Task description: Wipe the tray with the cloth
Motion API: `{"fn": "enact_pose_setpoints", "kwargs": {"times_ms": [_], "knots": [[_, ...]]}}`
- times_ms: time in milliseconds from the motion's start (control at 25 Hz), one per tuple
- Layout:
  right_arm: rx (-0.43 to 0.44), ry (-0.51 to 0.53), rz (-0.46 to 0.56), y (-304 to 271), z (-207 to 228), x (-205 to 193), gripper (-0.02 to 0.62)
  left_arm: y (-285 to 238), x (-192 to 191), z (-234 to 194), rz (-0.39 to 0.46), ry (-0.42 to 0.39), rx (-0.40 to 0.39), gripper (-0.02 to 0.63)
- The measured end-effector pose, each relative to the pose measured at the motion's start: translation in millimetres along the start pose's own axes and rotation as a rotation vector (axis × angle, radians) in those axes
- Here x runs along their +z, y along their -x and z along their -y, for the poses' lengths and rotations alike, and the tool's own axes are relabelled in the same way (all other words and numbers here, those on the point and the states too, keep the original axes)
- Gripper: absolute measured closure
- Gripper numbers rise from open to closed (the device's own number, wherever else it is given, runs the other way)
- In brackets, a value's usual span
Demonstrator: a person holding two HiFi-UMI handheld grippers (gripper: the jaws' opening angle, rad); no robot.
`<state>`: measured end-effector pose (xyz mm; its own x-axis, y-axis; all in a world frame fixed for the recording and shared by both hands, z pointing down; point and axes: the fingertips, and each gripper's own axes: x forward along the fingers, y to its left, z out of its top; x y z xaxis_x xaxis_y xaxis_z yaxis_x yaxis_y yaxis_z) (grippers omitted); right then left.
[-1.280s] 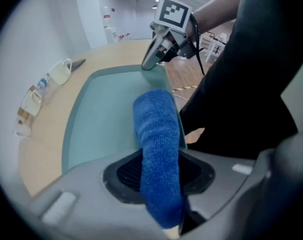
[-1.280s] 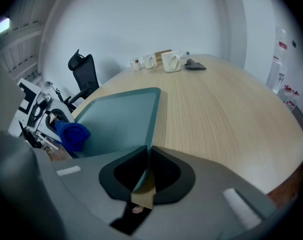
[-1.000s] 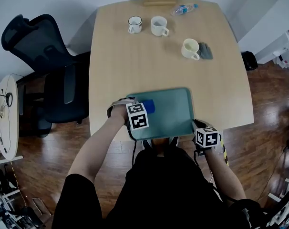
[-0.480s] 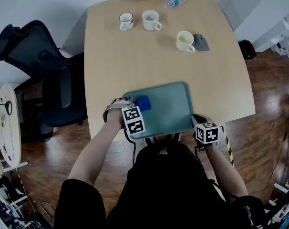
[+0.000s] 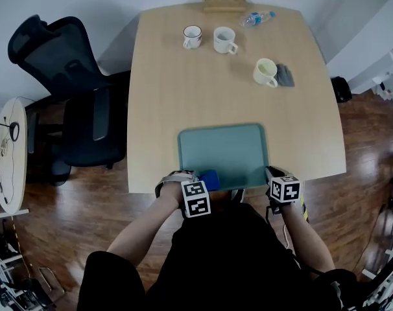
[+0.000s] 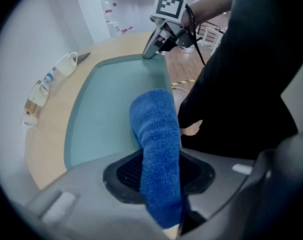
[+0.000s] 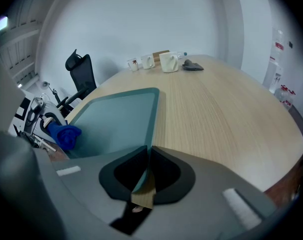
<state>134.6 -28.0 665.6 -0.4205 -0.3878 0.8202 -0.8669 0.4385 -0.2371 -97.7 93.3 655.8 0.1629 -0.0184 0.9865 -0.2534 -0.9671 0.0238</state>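
Note:
A teal tray (image 5: pixel 222 151) lies at the near edge of the wooden table (image 5: pixel 183 89). My left gripper (image 5: pixel 207 182) points down at the tray's near left corner and is shut on a blue cloth (image 5: pixel 209 178). In the left gripper view the cloth (image 6: pixel 156 144) hangs folded between the jaws of that gripper (image 6: pixel 160 176), over the tray (image 6: pixel 106 109). My right gripper (image 5: pixel 272 173) is shut on the tray's near right corner; the rim (image 7: pixel 152 119) runs between its jaws (image 7: pixel 144 171). The right gripper view also shows the cloth (image 7: pixel 66 135).
Three mugs (image 5: pixel 192 36) (image 5: pixel 224 39) (image 5: pixel 266 71) stand at the far side, with a water bottle (image 5: pixel 257 18), a small grey object (image 5: pixel 285 75) and a wooden block (image 5: pixel 224 0). A black office chair (image 5: pixel 67 76) is left of the table. The person's body is close behind the tray.
My left gripper has carried the blue cloth along the tray's left side, from its far part to the near left corner. The right gripper has stayed on the tray's corner.

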Motion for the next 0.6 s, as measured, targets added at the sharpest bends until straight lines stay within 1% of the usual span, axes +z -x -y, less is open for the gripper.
{"fn": "enact_pose_setpoints", "kwargs": {"times_ms": [80,160,240,280,320,360,440,480,560,600], "knots": [[-0.007,0.003,-0.005,-0.1,0.3,-0.2,0.566,-1.8,0.0,8.5,-0.003,0.018,-0.042,0.459],[-0.017,0.008,-0.008,-1.0,1.5,-0.5,0.566,-3.2,0.9,8.6,0.003,0.047,-0.065,0.459],[-0.024,0.006,-0.010,-1.9,2.2,-0.9,0.566,-1.2,1.9,3.2,0.023,0.103,-0.068,0.459],[-0.026,0.002,-0.011,-1.9,2.0,-1.0,0.566,2.4,1.3,-2.1,0.037,0.150,-0.053,0.459],[-0.026,-0.002,-0.011,-1.9,1.6,-0.7,0.566,8.1,-0.9,-9.9,0.055,0.216,-0.024,0.459],[-0.026,-0.008,-0.011,-2.0,1.4,-0.2,0.566,15.4,-4.7,-19.9,0.081,0.302,0.012,0.459],[-0.027,-0.019,-0.008,-1.9,2.7,0.6,0.566,32.7,-17.2,-41.5,0.158,0.521,0.081,0.459],[-0.029,-0.025,-0.006,-1.7,3.5,0.5,0.566,41.1,-25.8,-50.6,0.208,0.641,0.100,0.459],[-0.035,-0.041,0.001,-1.3,4.0,0.1,0.568,54.5,-45.4,-62.1,0.313,0.866,0.101,0.459],[-0.039,-0.050,0.007,-1.1,3.9,0.0,0.568,59.1,-55.8,-64.8,0.356,0.961,0.088,0.459]]}}
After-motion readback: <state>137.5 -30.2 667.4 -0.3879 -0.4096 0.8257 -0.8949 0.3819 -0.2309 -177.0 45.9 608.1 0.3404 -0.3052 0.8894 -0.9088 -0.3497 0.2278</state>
